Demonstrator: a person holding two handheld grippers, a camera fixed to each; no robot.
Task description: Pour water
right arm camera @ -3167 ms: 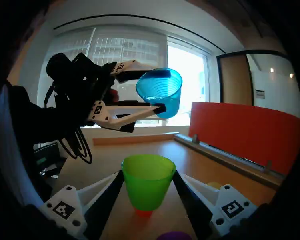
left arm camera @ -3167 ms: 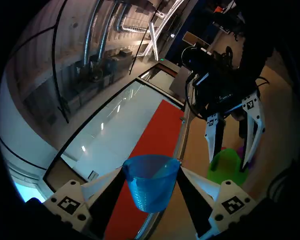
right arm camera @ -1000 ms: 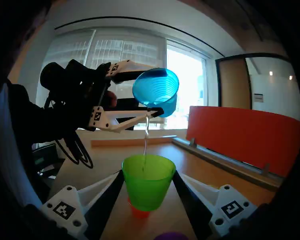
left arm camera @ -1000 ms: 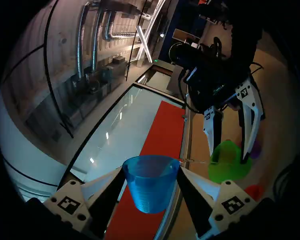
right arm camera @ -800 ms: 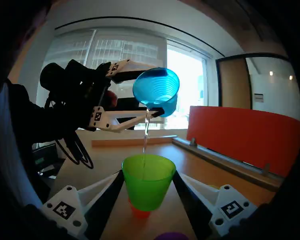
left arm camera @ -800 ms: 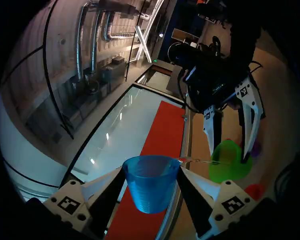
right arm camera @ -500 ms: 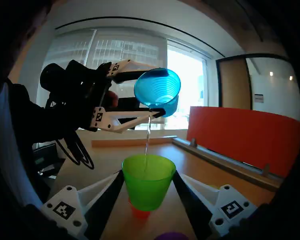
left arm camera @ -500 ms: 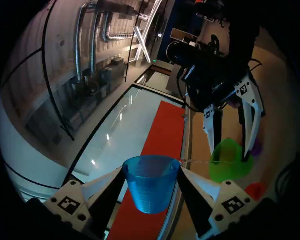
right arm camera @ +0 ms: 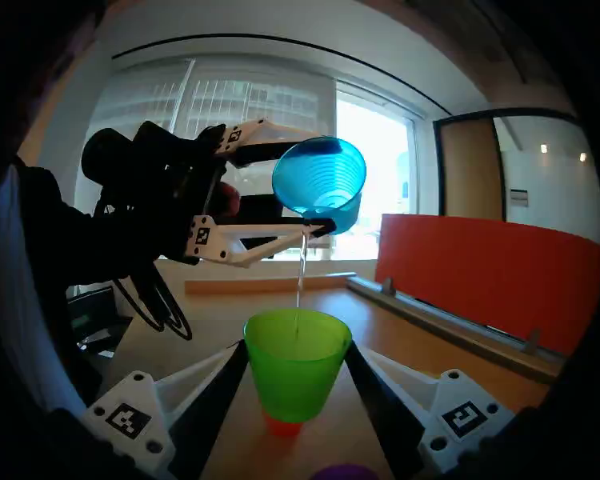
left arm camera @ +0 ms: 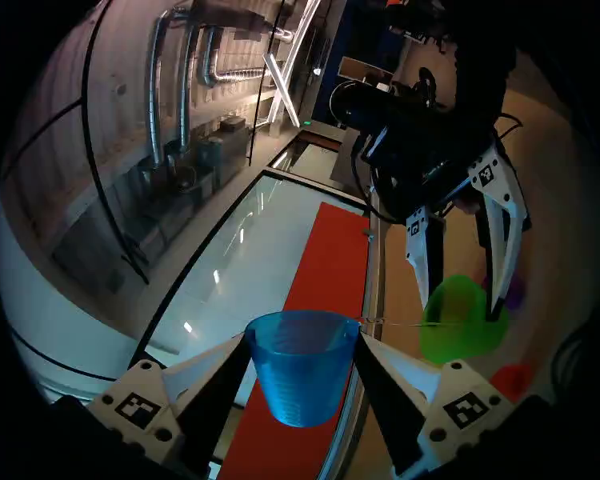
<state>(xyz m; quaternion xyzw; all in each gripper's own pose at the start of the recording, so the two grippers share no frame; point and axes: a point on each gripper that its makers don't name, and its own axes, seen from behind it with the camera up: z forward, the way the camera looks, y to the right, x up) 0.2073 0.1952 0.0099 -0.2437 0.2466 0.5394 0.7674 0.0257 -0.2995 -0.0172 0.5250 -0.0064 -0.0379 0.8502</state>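
We are looking at what seems an office: a long wooden desk [right arm camera: 212,328] is running beside a red divider panel [right arm camera: 492,272], a wide window [right arm camera: 372,152] is showing a building front outside, a dark-framed glass panel [right arm camera: 540,176] is standing next to it, and exposed ceiling pipes [left arm camera: 152,88] are running overhead.

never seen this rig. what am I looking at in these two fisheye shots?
No robot: a person holds a two-finger gripper in each hand, each carrying a fisheye camera looking along its jaws. The left gripper view rides on the left gripper, whose jaws clamp a tilted blue cup. The right gripper view rides on the right gripper, clamping a green cup above a wooden table. A thin water stream falls from the blue cup into the green one.
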